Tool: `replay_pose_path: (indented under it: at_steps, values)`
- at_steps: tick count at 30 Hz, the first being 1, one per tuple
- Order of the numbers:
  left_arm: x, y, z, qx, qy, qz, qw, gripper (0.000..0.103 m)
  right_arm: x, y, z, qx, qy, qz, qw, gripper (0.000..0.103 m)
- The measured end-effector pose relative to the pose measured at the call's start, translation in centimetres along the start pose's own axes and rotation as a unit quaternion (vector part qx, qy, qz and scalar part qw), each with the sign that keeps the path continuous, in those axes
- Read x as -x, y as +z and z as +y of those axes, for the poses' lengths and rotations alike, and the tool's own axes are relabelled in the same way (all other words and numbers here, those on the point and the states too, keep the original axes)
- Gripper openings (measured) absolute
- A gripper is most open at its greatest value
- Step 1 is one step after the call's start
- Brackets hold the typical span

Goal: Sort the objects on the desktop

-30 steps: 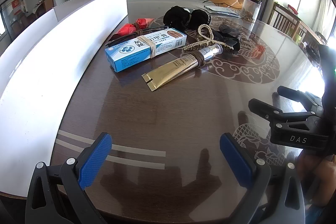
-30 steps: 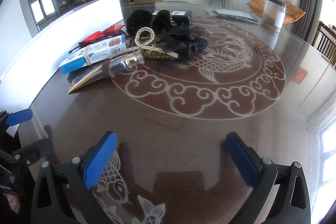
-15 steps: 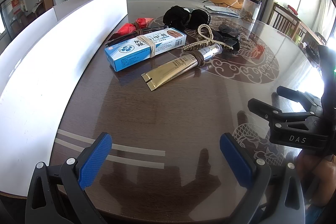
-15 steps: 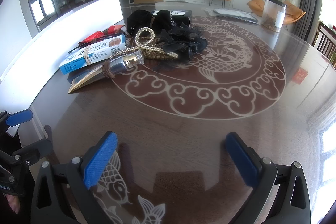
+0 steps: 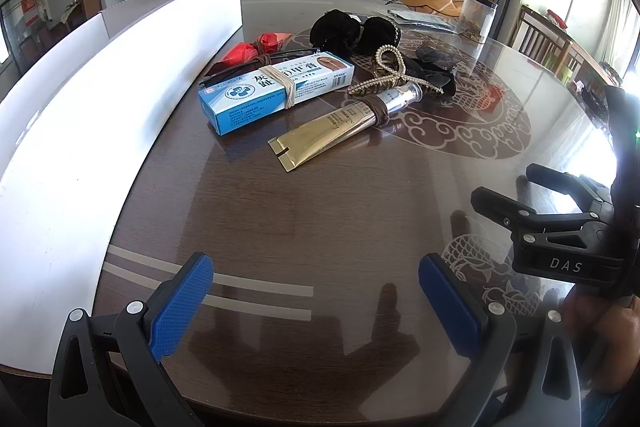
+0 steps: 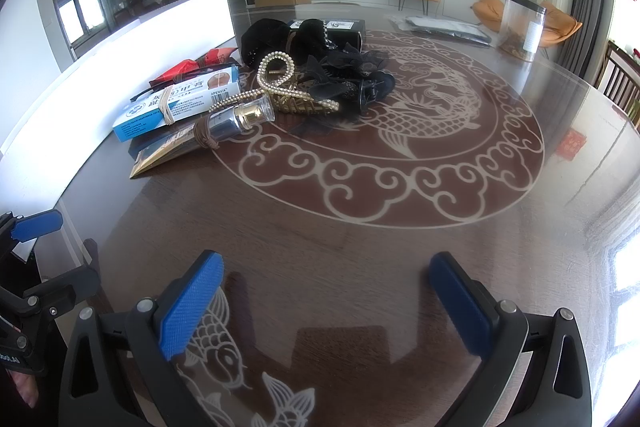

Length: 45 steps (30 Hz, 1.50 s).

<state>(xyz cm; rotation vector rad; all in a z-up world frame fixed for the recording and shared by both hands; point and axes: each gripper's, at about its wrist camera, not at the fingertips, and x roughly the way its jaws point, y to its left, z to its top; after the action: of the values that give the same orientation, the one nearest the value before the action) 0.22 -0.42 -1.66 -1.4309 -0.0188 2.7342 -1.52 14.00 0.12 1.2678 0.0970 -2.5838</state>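
A cluster of objects lies on the round dark table (image 5: 320, 219): a blue and white box (image 5: 276, 91) bound with a rubber band, a gold tube (image 5: 340, 131) with a brown hair tie, a pearl hair clip (image 5: 386, 71), black scrunchies (image 5: 352, 31), a black lace bow (image 6: 348, 75) and a red packet (image 5: 256, 51). My left gripper (image 5: 316, 291) hovers open near the table's front edge, well short of the tube. My right gripper (image 6: 326, 295) is open too, empty, over the fish pattern, and also shows in the left wrist view as the right gripper (image 5: 560, 211).
A long white panel (image 5: 80, 147) runs along the table's left side. A clear jar (image 6: 522, 27) and a grey flat packet (image 6: 448, 27) sit at the far edge, a black box (image 6: 332, 27) behind the scrunchies. A small red card (image 6: 572, 145) lies at right. Chairs stand beyond the right rim.
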Motion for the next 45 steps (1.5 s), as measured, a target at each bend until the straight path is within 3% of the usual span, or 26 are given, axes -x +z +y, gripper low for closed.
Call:
replay_pose_path:
  at_steps: [45]
  values:
    - [-0.01, -0.25, -0.42, 0.000, -0.004, 0.003, 1.0000, 0.103, -0.04, 0.02, -0.04, 0.000, 0.000, 0.000, 1.000, 0.103]
